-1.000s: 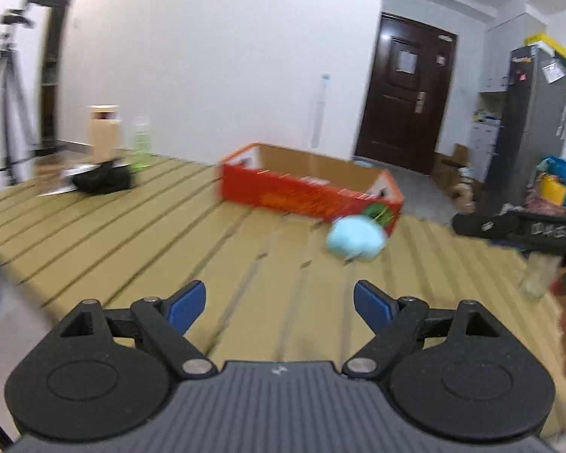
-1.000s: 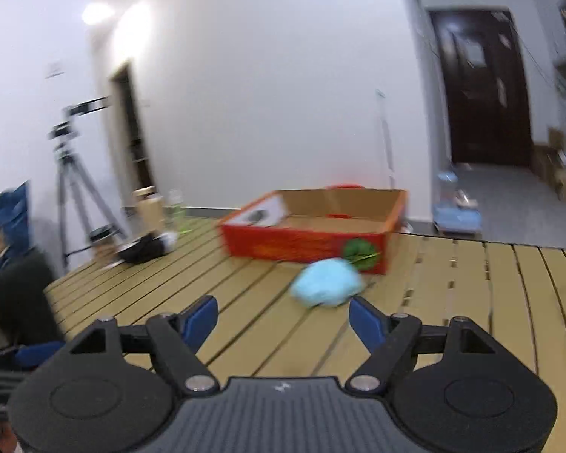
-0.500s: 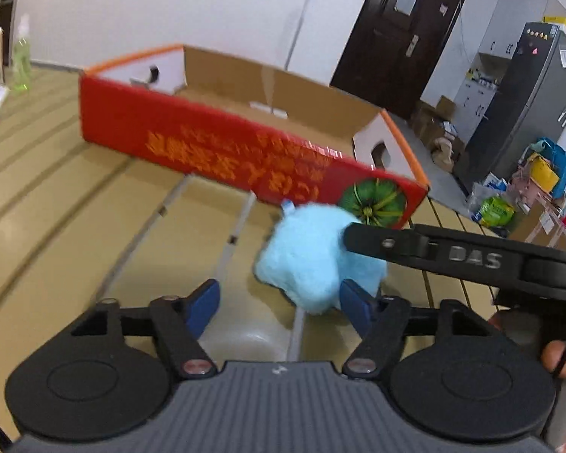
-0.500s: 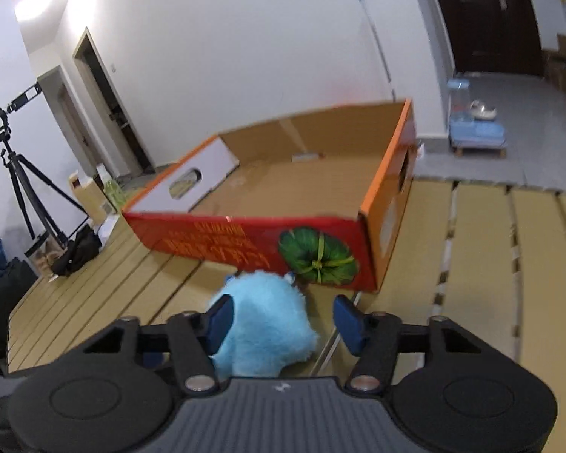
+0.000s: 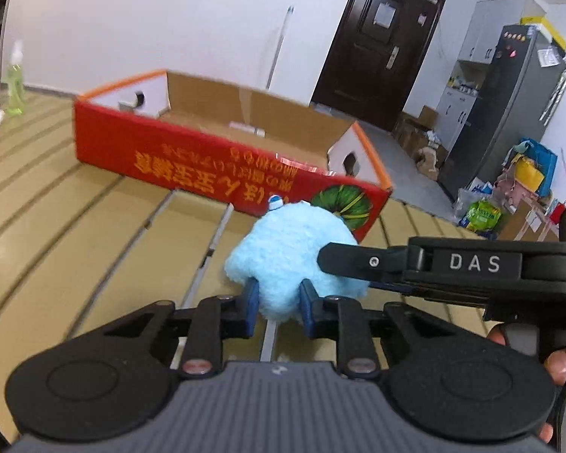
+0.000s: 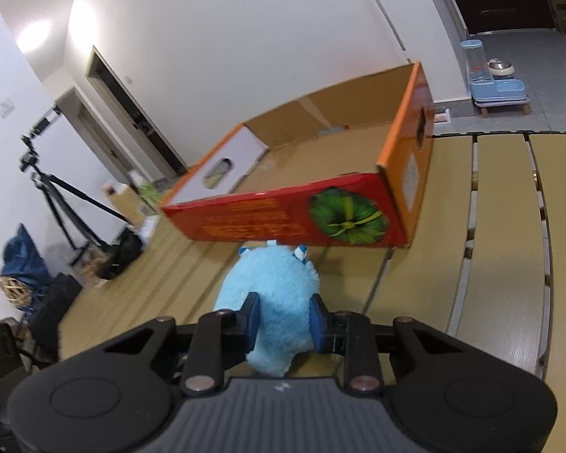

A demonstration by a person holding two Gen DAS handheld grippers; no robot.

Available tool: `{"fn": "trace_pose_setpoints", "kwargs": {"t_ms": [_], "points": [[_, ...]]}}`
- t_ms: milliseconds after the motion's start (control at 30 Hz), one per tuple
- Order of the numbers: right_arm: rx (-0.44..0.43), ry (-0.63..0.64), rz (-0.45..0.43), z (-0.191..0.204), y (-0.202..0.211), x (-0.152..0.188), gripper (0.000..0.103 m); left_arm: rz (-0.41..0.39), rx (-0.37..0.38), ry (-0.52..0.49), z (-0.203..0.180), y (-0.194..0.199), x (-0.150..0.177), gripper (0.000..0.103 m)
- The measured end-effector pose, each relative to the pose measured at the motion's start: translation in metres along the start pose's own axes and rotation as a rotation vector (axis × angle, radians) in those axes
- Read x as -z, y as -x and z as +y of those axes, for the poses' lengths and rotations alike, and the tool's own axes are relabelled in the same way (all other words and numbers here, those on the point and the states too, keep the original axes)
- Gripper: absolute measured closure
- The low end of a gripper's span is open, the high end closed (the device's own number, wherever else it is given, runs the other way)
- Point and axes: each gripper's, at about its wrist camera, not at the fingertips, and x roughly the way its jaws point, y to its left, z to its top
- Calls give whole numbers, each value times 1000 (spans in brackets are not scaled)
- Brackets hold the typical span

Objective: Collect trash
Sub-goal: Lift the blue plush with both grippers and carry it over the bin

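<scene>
A fluffy light-blue plush toy lies on the slatted wooden table, just in front of a red open cardboard box. My left gripper is shut on the toy's near side, blue pads pressed into the fur. My right gripper is shut on the same toy from its side; its black body shows in the left wrist view, reaching in from the right. The box stands open and looks nearly empty inside.
A green spray bottle stands at the table's far left. A camera tripod and bags sit on the floor to the left. A dark door, a fridge and floor clutter lie beyond the table to the right.
Both grippers moved forward to the blue plush toy and closed on it; a second ago both were open and well back from it.
</scene>
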Motion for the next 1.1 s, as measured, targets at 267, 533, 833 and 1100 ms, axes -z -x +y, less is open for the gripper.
{"fn": "trace_pose_setpoints", "kwargs": {"t_ms": [267,533,833,1100], "points": [[-126,66,-19,108,64,41,78,-125,-6,20,25,148,20,82],[-263,118,38,223,102,144,78,-193,-123,26,70,309,103,82],[-254,147,197,264,105,268,78,-124,-160,117,113,378,218,82],[-153,143,277,251,63,291,77,3,-144,188,149,333,233,82]]}}
